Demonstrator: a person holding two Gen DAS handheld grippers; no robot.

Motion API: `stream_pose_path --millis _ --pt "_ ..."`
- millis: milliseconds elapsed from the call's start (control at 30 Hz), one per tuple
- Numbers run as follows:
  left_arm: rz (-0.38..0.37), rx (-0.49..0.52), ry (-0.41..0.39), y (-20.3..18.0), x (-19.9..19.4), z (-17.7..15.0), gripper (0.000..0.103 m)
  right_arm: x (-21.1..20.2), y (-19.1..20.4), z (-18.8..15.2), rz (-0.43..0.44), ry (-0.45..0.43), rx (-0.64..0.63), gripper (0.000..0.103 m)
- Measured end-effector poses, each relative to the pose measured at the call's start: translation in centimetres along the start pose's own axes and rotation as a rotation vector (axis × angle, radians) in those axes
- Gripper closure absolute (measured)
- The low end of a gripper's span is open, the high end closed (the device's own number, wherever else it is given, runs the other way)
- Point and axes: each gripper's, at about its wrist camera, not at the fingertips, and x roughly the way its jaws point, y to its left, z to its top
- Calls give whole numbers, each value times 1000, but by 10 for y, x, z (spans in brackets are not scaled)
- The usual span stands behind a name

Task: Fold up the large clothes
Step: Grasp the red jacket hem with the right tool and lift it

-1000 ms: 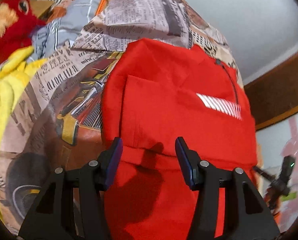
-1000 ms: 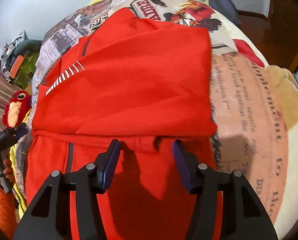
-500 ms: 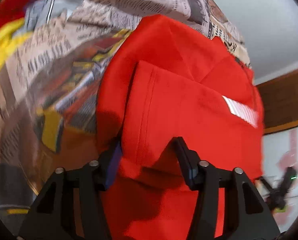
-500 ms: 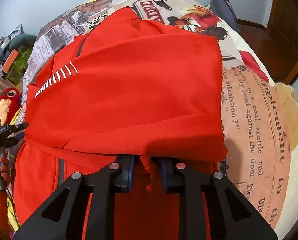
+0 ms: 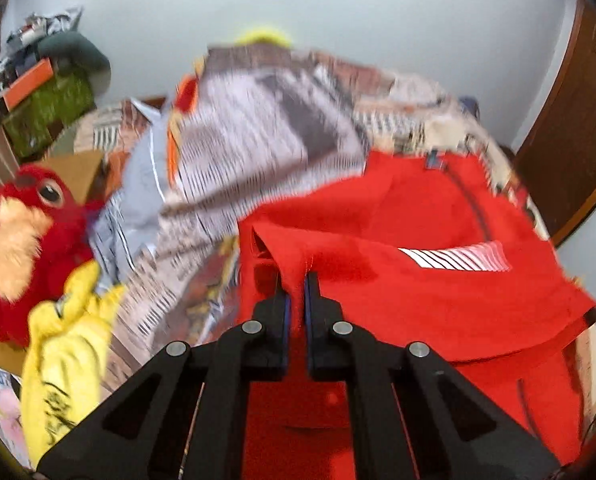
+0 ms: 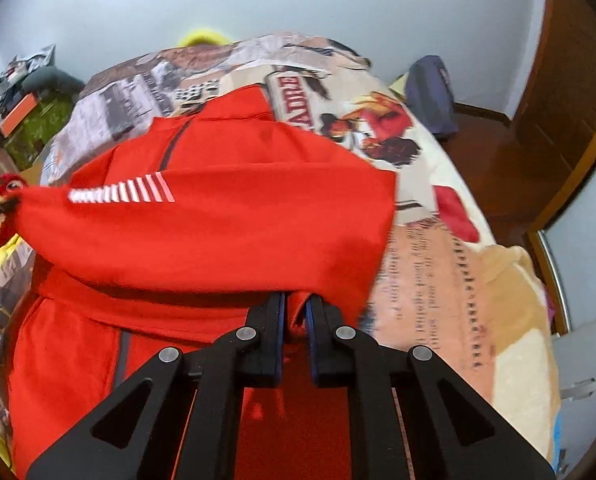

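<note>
A large red jacket (image 5: 438, 292) with a white striped patch (image 5: 454, 258) and a dark zipper lies on a bed with a newspaper-print cover (image 5: 257, 152). My left gripper (image 5: 294, 286) is shut on the left edge of the jacket's folded layer, lifted off the bed. In the right wrist view the same red jacket (image 6: 225, 220) hangs as a raised fold, and my right gripper (image 6: 294, 304) is shut on its near right edge. The lower part of the jacket lies flat under both grippers.
A red plush toy (image 5: 21, 236) and a yellow garment (image 5: 65, 340) lie at the bed's left side. A dark blue item (image 6: 430, 96) sits at the far right bed edge, beside a wooden floor and door (image 6: 570, 92). Clutter is piled in the left corner (image 5: 45, 92).
Both grippers closed on the jacket's folded edge and rose, lifting the fold off the bed. The left view swung upward and is blurred; more wall shows.
</note>
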Motion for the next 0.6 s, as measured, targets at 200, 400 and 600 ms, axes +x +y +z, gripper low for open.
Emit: stream_pose_path --millis 200,400,600 --pt "3 21 68 0 14 -19 98 20 -26 -18 4 93 64 95" --pt "27 -29 217 14 64 -65 96 27 -33 -33 5 156 71 85" --pt "38 -18 282 23 80 -93 75 8 -45 -37 -54 145 55 61"
